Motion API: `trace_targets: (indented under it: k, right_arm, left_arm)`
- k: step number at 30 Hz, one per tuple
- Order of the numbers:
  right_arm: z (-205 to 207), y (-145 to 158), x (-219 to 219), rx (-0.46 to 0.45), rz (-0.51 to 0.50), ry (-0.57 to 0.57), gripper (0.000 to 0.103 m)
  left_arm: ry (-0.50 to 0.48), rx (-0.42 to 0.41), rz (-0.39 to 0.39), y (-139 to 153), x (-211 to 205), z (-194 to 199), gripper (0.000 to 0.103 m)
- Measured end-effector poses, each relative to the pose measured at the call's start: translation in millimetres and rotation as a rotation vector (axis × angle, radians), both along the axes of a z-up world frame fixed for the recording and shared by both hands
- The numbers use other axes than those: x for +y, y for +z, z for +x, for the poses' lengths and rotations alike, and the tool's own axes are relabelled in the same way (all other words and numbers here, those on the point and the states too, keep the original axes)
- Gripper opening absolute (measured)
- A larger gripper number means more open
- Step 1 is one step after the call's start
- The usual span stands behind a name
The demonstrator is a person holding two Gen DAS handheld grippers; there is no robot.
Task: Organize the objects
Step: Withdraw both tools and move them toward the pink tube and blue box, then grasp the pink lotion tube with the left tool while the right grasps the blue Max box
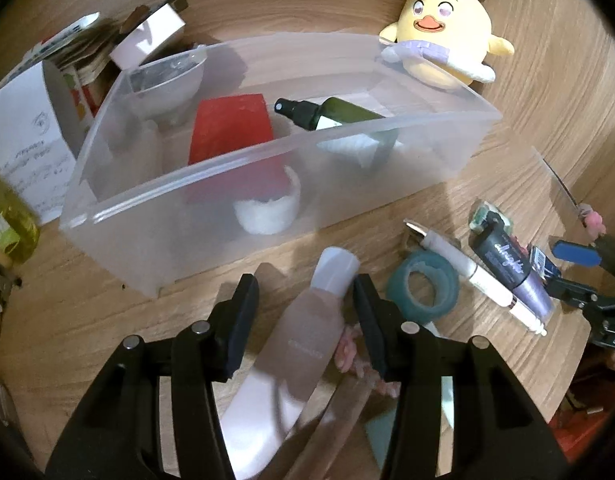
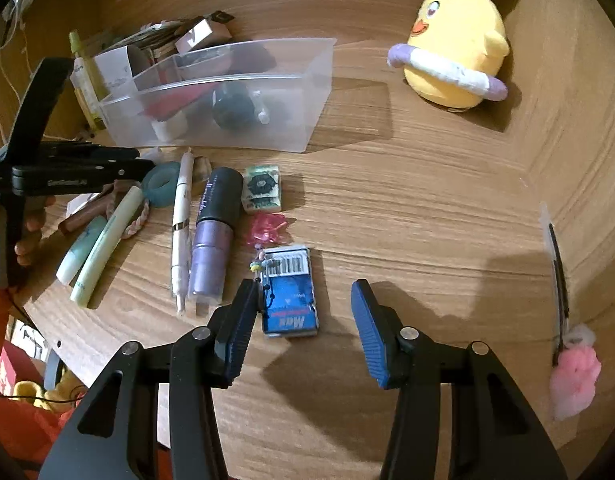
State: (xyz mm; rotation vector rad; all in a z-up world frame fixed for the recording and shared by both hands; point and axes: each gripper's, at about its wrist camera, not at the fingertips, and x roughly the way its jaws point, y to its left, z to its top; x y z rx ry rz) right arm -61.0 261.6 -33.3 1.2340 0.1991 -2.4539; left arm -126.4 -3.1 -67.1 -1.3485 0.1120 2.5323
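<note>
Left tongs (image 1: 305,304) straddle a pale frosted bottle (image 1: 307,340) lying on the desk (image 1: 527,92) beside the clear plastic bin (image 1: 267,184), pads not visibly pressing. Right tongs (image 2: 303,328) stand open around a blue card pack (image 2: 289,300).

Bare table (image 2: 427,208) lay wide open right of the clutter row (image 2: 195,232), clear up to the plush (image 2: 459,48). Bin (image 2: 243,92) blocked the rear left; hair clip (image 2: 563,300) edged the far right.
</note>
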Motion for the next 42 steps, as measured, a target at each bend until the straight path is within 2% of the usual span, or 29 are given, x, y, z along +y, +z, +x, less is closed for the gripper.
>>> trace_targets:
  k: [2, 5, 6, 9, 16, 23, 26, 27, 28, 29, 31, 36, 42]
  right_arm:
    - [2.2, -1.1, -1.1, -0.005, 0.009, 0.007, 0.045]
    - [5.8, 1.3, 0.5, -0.010, -0.012, 0.028, 0.045]
    - [7.2, 2.7, 1.5, -0.010, -0.026, 0.034, 0.047]
    - [8.4, 8.3, 6.6, 0.011, -0.044, 0.016, 0.054]
    - [6.3, 6.5, 17.8, 0.043, 0.044, -0.043, 0.054]
    - [5.9, -0.7, 5.9, 0.016, 0.033, 0.028, 0.054]
    - [5.5, -4.6, -0.2, 0.043, 0.041, 0.039, 0.054]
    - [3.9, -4.7, -0.5, 0.046, 0.037, 0.037, 0.053]
    - [2.7, -4.7, -0.5, 0.056, 0.037, 0.033, 0.045]
    - [1.7, -4.6, -0.7, 0.060, 0.035, 0.032, 0.042]
    - [-1.5, -3.6, 0.0, 0.066, 0.037, 0.019, 0.025]
    - [-8.2, 1.9, 7.7, 0.078, 0.028, -0.029, 0.025]
    - [-18.3, 36.7, 9.1, 0.173, -0.035, -0.064, 0.025]
  left_arm:
    - [-0.002, 0.002, -0.001, 0.0, 0.2, -2.1, 0.048]
    - [0.004, 0.007, 0.003, -0.1, -0.1, -4.9, 0.034]
    - [0.007, 0.008, 0.004, 0.0, -0.9, -5.3, 0.030]
    - [0.024, 0.008, 0.024, 0.0, -6.0, -5.7, 0.025]
    - [0.067, 0.035, 0.031, 5.9, -18.6, 3.0, 0.023]
    - [0.103, 0.084, 0.070, 19.9, -30.5, 16.8, 0.022]
    - [0.120, 0.117, 0.092, 29.5, -36.4, 23.7, 0.022]
    - [0.124, 0.125, 0.101, 32.8, -38.2, 25.5, 0.022]
    - [0.129, 0.134, 0.114, 36.8, -39.9, 28.1, 0.022]
    - [0.132, 0.146, 0.126, 41.4, -42.1, 31.1, 0.022]
    - [0.139, 0.174, 0.136, 50.3, -44.1, 38.2, 0.022]
    - [0.152, 0.256, 0.159, 75.5, -46.5, 52.4, 0.022]
    - [0.166, 0.350, 0.181, 107.1, -47.6, 60.6, 0.022]
